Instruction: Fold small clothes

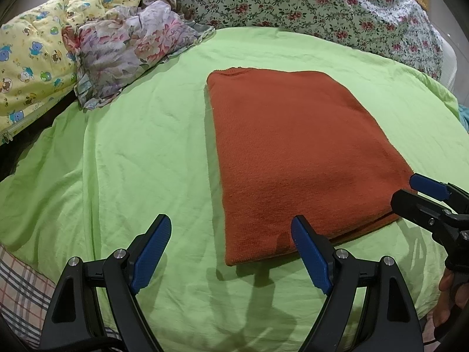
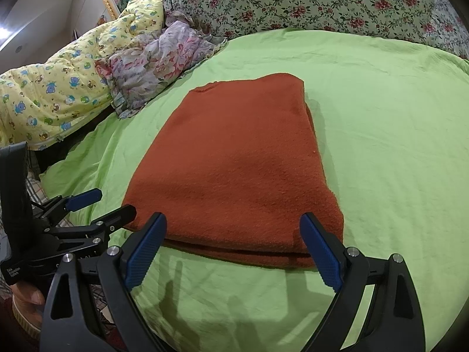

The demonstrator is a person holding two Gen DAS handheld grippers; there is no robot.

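Note:
A rust-orange knit garment (image 1: 293, 152) lies folded into a long rectangle on the green bed sheet (image 1: 132, 152); it also shows in the right wrist view (image 2: 234, 164). My left gripper (image 1: 231, 231) is open and empty, just above the sheet at the garment's near left corner. My right gripper (image 2: 233, 228) is open and empty, its fingers straddling the garment's near edge. The right gripper also shows at the right edge of the left wrist view (image 1: 422, 196), and the left gripper at the left of the right wrist view (image 2: 102, 205).
A crumpled floral cloth (image 1: 126, 55) and a yellow cartoon-print quilt (image 1: 32, 58) lie at the back left. A floral-print quilt (image 1: 307, 3) runs along the back. A plaid cloth (image 1: 20, 287) shows at the near left, past the sheet's edge.

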